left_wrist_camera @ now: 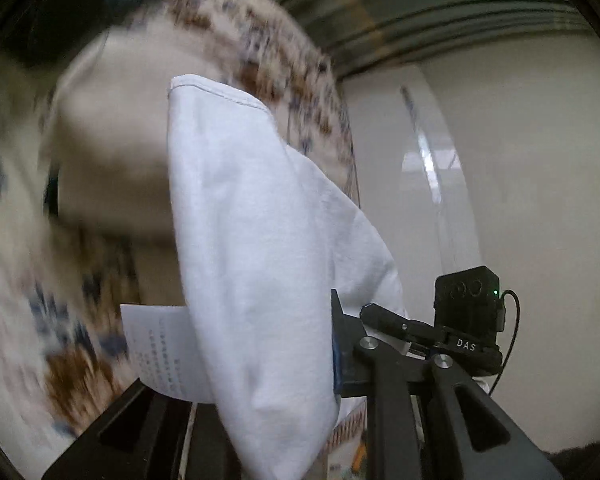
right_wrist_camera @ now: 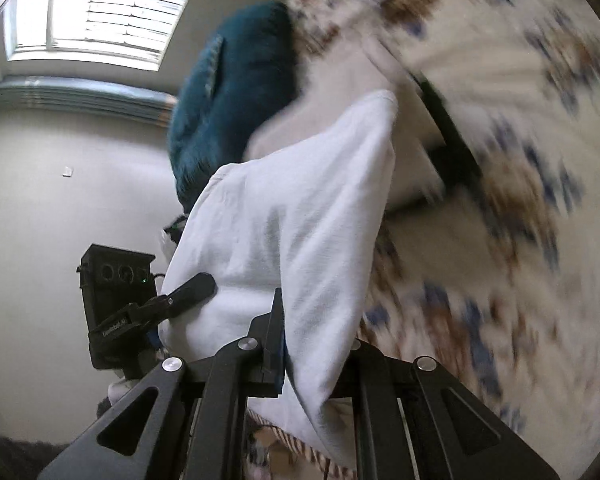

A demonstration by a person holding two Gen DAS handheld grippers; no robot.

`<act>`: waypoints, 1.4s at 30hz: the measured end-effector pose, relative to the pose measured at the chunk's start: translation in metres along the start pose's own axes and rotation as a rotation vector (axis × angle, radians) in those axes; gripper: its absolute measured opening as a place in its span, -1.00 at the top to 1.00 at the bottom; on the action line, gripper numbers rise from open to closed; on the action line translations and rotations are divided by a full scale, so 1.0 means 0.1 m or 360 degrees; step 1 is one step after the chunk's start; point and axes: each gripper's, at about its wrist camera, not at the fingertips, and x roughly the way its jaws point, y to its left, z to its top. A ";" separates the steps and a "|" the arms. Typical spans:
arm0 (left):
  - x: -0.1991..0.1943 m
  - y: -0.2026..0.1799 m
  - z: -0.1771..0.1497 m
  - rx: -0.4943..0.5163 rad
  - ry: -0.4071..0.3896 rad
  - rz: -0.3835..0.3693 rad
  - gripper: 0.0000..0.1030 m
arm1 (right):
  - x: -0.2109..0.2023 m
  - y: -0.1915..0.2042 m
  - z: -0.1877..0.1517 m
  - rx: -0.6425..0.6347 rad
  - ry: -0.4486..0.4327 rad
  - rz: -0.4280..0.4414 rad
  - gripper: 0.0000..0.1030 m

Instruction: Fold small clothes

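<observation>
Garment [left_wrist_camera: 252, 240]: white cloth, held up in the air between both grippers, filling the centre of both wrist views; hemmed edge at upper centre of the left view, care tag [left_wrist_camera: 156, 352] hanging at lower left.

Left gripper [left_wrist_camera: 268, 380]: clenched on the garment, cloth bunched between its fingers at the bottom of the frame. Right gripper [right_wrist_camera: 312, 364]: likewise clamped on the garment at lower centre of its view. Each gripper shows in the other's view as a black unit with a green LED, just beside the cloth.

Background: patterned bedding [right_wrist_camera: 520, 200] heavily smeared by motion blur; teal pillow [right_wrist_camera: 236, 92] upper centre of the right view; window [right_wrist_camera: 96, 8] upper left.

Risks (judgement):
- blur suggests fast swinging; thin cloth could slip out of a shallow pinch
- grips sit near one edge, so the hanging part may twist and land creased
- the two grippers are close together, so the cloth between them is slack and fold lines could go uneven

Pose: both grippers tilted upward, cameras looking along the hanging cloth toward wall and ceiling, side by side
</observation>
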 end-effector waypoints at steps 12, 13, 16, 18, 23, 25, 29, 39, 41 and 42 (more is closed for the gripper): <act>0.68 1.19 1.48 -0.0108 -0.0015 0.0247 0.56 | 1.49 0.17 1.84 -0.0096 0.0109 -0.0217 0.80; 0.73 1.26 1.47 -0.0125 0.0016 0.0267 0.56 | 1.57 0.11 1.85 -0.0101 0.0129 -0.0264 0.80; 0.77 1.26 1.43 -0.0115 0.0064 0.0316 0.56 | 1.71 0.07 1.86 -0.0167 0.0167 -0.0408 0.72; 0.73 1.19 1.45 -0.0060 0.0032 0.0403 0.40 | 1.70 0.11 1.84 -0.0209 0.0163 -0.0513 0.48; 0.57 0.95 1.37 0.0122 -0.0117 0.0701 -0.91 | 1.57 0.41 1.68 -0.0454 0.0023 -0.1000 -0.30; 0.56 0.89 1.33 0.0193 -0.0166 0.0809 -1.00 | 1.51 0.50 1.56 -0.0516 -0.0033 -0.1150 -0.67; 0.55 0.78 1.18 0.0248 -0.0194 0.1056 -1.00 | 1.40 0.57 1.30 -0.0543 -0.0073 -0.1350 -1.00; 0.21 -0.03 0.63 0.0352 -0.0294 0.1327 -1.00 | 0.60 1.06 0.65 -0.0508 -0.0380 -0.1478 -1.00; 0.12 -0.22 0.49 0.0376 -0.0322 0.1344 -1.00 | 0.38 1.21 0.50 -0.0509 -0.0443 -0.1471 -1.00; 0.08 -0.32 0.42 0.0393 -0.0338 0.1348 -1.00 | 0.26 1.30 0.41 -0.0518 -0.0470 -0.1465 -1.00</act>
